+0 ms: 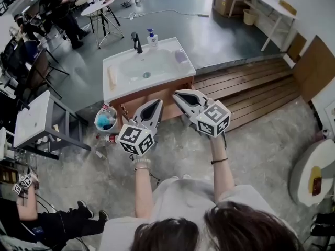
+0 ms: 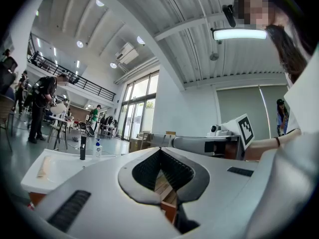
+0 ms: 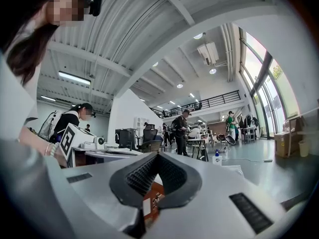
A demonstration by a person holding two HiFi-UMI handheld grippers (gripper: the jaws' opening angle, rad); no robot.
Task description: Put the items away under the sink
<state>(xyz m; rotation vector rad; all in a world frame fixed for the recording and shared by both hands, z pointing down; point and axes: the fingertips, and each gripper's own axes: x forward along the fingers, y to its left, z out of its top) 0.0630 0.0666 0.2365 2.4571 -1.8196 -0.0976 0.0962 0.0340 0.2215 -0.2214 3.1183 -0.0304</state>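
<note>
A white sink [image 1: 118, 90] on a wooden cabinet [image 1: 175, 94] stands ahead of me. On it are a black faucet [image 1: 136, 42], a soap bottle [image 1: 152, 38], a purple item [image 1: 180, 55] and a tan item [image 1: 111, 77]. On the floor at the cabinet's left are a bucket [image 1: 106, 120] with blue contents and a red-and-white bottle [image 1: 108, 138]. My left gripper [image 1: 158, 103] and right gripper [image 1: 176, 92] are held level in front of the cabinet, both shut and empty. The left gripper [image 2: 160, 151] shows its tips meeting, as does the right gripper [image 3: 158, 156].
Wooden steps [image 1: 251, 88] run to the right of the cabinet. A white table [image 1: 32, 120] stands at the left, a round white object [image 1: 314, 171] at the right. A seated person [image 1: 52, 226] is at the lower left; others stand in the background.
</note>
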